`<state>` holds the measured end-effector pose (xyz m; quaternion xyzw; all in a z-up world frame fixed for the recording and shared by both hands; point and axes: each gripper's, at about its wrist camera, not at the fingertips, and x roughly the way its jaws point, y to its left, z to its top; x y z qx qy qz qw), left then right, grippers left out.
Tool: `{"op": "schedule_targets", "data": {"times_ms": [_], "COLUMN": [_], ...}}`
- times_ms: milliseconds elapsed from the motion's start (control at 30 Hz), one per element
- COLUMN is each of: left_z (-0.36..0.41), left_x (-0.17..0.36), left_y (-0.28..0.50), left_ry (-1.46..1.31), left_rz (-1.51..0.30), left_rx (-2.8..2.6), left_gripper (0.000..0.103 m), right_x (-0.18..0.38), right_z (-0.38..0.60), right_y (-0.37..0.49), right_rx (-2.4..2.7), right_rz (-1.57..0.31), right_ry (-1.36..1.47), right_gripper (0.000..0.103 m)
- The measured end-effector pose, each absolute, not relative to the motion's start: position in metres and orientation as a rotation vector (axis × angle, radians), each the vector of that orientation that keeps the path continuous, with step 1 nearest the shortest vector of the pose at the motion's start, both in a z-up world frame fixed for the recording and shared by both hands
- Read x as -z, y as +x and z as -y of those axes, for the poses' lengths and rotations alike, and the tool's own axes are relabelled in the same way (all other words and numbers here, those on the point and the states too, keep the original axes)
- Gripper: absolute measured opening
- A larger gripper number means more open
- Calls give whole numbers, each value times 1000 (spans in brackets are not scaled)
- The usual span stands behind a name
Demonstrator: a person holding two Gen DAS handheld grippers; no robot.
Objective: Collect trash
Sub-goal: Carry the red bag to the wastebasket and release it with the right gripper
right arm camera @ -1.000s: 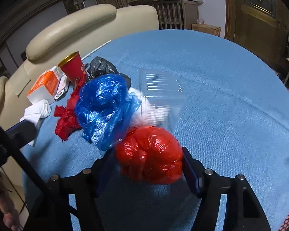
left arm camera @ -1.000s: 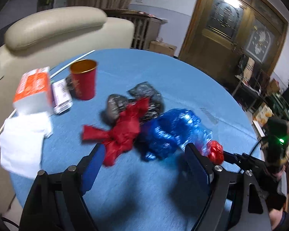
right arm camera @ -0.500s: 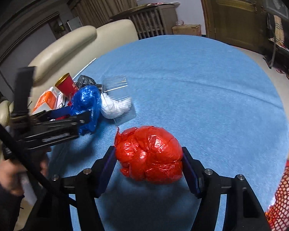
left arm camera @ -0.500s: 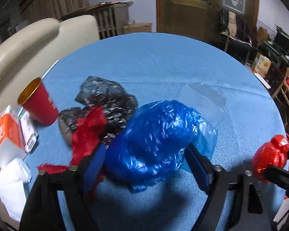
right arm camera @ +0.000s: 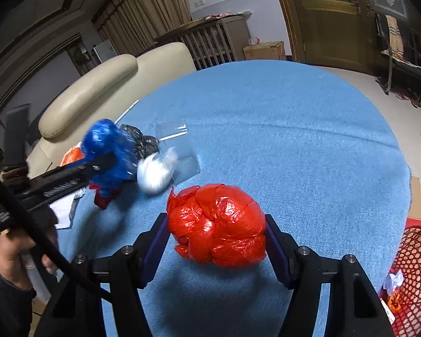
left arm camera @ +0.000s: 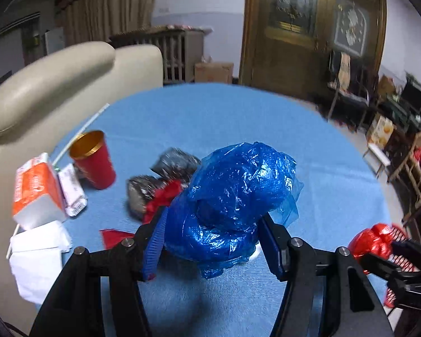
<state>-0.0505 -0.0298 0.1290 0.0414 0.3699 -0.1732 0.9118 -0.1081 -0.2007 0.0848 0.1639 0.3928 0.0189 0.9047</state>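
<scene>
My left gripper (left arm camera: pixel 214 241) is shut on a crumpled blue plastic bag (left arm camera: pixel 233 202) and holds it above the blue tablecloth (left arm camera: pixel 224 120); it also shows in the right wrist view (right arm camera: pixel 106 154). My right gripper (right arm camera: pixel 216 241) is shut on a red plastic bag ball (right arm camera: pixel 217 224), held over the table near its right edge; it shows at the right of the left wrist view (left arm camera: pixel 372 241). A red mesh basket (right arm camera: pixel 415 275) stands below the table edge at the right.
On the table's left lie black bags (left arm camera: pixel 165 177), a red bag scrap (left arm camera: pixel 162 199), a red cup (left arm camera: pixel 94 160), an orange-white carton (left arm camera: pixel 36 191), white tissue (left arm camera: pixel 39 252), a white wad (right arm camera: pixel 154 171) and a clear lid (right arm camera: pixel 176 146). A cream chair (left arm camera: pixel 56 84) stands behind.
My left gripper closed on the blue bag and lifted it off the pile. My right gripper carried the red bag rightward toward the table edge, bringing the red basket into view.
</scene>
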Motion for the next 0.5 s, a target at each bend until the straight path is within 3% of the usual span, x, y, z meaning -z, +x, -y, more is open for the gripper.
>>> {"op": "schedule_targets", "data": {"times_ms": [233,500], "left_z": [26,53], "left_x": [-147,-131], "left_y": [-81,-103], "left_ry": [45,93], "left_rz": [-722,-773], "left_rx": [365,371], "left_gripper": [63,63], "right_x": [-96,-108], "right_z": [207,213], "right_y": [-128,-151], "right_rx": [-28,-9], "right_rz": [-771,-732], "right_ry": [361,385], "right_gripper": [68,69]}}
